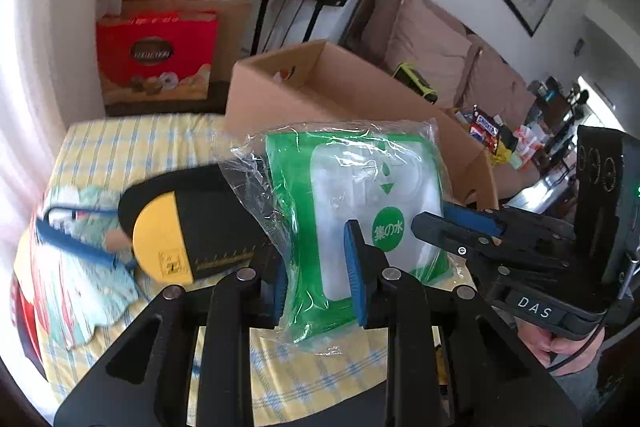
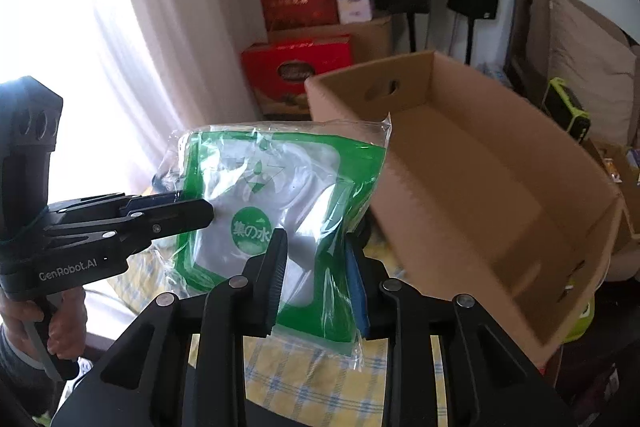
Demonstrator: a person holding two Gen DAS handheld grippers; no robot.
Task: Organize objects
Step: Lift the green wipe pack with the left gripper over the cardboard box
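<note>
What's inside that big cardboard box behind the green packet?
The cardboard box looks bare inside: plain brown floor and walls, with handle holes. Its nearest corner is hidden behind the green packet held up by both tongs, so that part can't be checked.

Both grippers are black scissor-linkage units with silver pivot pins and ribbed blue pads on the fingers [image 1: 354,259]. The right gripper [image 1: 430,219] carries white "DAS" lettering and a dark cable at the handle. The left gripper [image 2: 200,205] carries white "GenRobot.AI" lettering, small silver screws and a grey trigger lever.
</note>
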